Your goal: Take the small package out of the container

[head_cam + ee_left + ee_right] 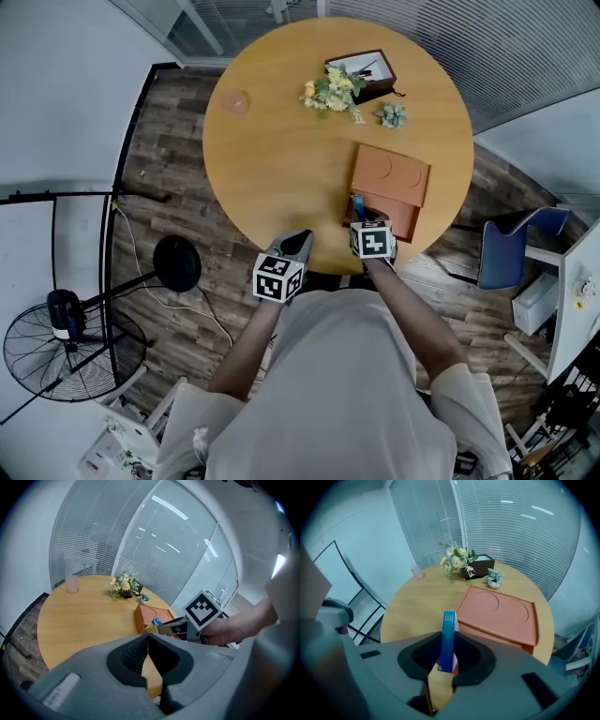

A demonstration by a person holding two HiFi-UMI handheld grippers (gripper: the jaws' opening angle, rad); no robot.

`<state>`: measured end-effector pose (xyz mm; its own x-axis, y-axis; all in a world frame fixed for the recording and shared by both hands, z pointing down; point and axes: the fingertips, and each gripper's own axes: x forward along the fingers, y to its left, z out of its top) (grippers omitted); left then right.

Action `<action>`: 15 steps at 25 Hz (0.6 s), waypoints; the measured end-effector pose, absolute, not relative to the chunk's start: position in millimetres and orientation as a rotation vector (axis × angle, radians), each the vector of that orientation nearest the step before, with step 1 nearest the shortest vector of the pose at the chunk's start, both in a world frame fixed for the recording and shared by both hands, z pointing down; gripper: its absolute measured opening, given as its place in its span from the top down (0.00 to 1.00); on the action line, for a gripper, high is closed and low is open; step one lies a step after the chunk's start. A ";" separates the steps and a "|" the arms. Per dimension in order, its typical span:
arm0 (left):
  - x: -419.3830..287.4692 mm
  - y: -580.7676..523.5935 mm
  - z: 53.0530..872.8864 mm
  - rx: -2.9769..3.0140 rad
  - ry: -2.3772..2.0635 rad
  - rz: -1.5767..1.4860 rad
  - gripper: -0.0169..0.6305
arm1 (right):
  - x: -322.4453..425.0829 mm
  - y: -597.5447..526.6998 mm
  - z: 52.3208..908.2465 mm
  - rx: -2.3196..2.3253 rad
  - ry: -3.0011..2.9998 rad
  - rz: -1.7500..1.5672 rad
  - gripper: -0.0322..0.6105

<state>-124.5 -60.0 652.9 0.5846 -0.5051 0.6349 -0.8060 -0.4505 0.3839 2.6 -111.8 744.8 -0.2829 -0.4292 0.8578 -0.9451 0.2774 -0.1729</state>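
Observation:
An orange container (401, 217) sits near the front edge of the round wooden table (281, 159), with its orange lid (392, 173) lying partly over its far side. My right gripper (360, 212) is at the container's left end, shut on a small blue package (357, 202). In the right gripper view the package (448, 637) stands upright between the jaws of my right gripper (446, 665), in front of the lid (499, 613). My left gripper (302, 237) hovers over the table's front edge, shut and holding nothing; its jaws meet in the left gripper view (147, 637).
At the table's far side are a bunch of flowers (330, 91), a dark box (370, 70), a small potted plant (392, 115) and a pink cup (235, 101). A blue chair (511, 246) stands at the right, a floor fan (66, 342) at the left.

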 end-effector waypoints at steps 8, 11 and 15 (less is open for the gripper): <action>-127.3 -59.7 644.9 2.180 -1.026 0.558 0.94 | 15.2 -108.1 731.8 1.275 -1.851 0.891 0.83; -125.2 -58.5 642.0 2.196 -1.015 0.553 0.94 | 20.7 -106.3 720.4 1.300 -1.867 0.879 0.83; -118.0 -59.8 638.0 2.219 -1.000 0.541 0.94 | 34.6 -103.2 699.8 1.354 -1.892 0.857 0.83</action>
<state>-118.0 -59.8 638.0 0.6265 -0.5102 0.5893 -0.7723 -0.5085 0.3808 34.6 -103.2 699.8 -0.2550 -0.5331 0.8067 -0.9579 0.2528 -0.1358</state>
